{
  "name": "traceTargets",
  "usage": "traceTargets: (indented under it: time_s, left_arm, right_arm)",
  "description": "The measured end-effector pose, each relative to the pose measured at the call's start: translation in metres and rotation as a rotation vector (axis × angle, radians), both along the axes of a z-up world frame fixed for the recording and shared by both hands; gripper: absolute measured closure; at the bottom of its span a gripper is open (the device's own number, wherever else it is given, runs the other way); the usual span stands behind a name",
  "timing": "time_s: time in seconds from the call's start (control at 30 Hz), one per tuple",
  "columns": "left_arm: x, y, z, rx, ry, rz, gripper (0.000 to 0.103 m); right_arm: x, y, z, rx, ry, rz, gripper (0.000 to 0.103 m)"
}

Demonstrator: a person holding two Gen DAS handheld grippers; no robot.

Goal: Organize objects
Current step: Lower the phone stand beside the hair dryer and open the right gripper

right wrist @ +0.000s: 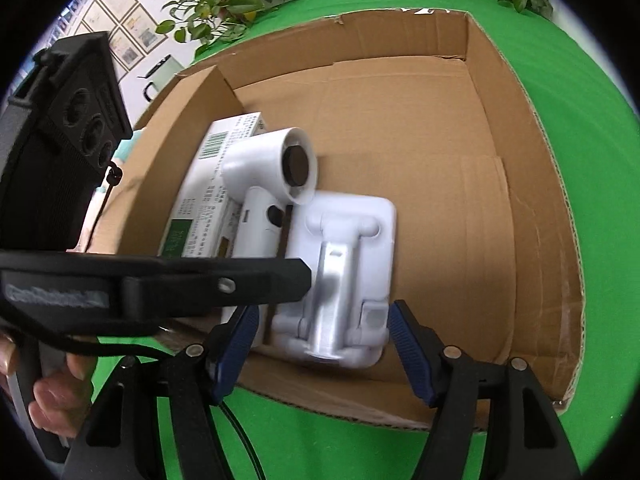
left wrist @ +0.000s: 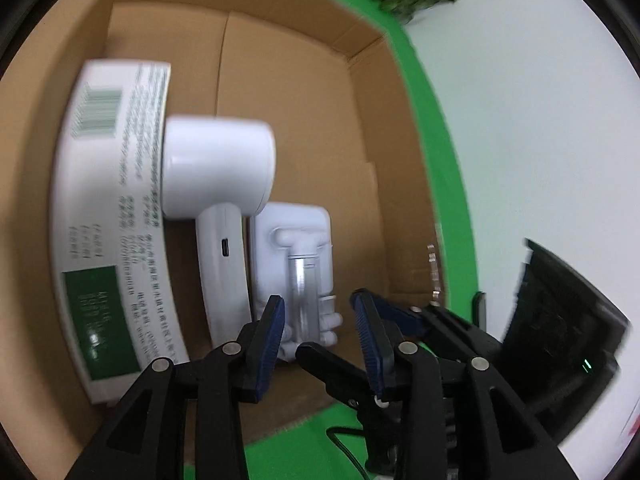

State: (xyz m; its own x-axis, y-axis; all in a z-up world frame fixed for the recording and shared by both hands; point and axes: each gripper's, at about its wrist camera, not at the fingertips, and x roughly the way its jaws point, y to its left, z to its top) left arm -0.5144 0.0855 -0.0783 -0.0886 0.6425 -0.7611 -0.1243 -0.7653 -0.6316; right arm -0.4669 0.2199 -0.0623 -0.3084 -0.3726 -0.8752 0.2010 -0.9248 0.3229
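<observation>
Left hand-held gripper [left wrist: 318, 322] parted, empty; right hand-held gripper [right wrist: 322, 330] wider, tilted downward.

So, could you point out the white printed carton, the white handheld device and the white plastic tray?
white printed carton with green label [left wrist: 100, 216], left wrist view, on its printed face
white handheld device [left wrist: 218, 168], left wrist view, on its round head
white moulded plastic tray [right wrist: 348, 220], right wrist view, on its flat upper part
</observation>
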Motion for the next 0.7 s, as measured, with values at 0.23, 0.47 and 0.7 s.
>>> traceTargets:
  time_s: [0.23, 0.47, 0.7]
  left_arm:
    - [0.027, -0.035, 0.049, -0.002, 0.152, 0.021, 0.068]
    - [0.037, -0.058, 0.056, -0.052, 0.212, 0.046, 0.068]
    - [0.053, -0.086, 0.058, -0.107, 0.280, 0.081, 0.068]
  right_arm:
    - [-0.012, 0.001, 0.003, 0.038, 0.007, -0.018, 0.039]
    - [-0.023, -0.015, -0.014, 0.134, 0.005, -0.004, 0.075]
    - [-0.020, -0.022, -0.013, 0.151, 0.034, 0.031, 0.081]
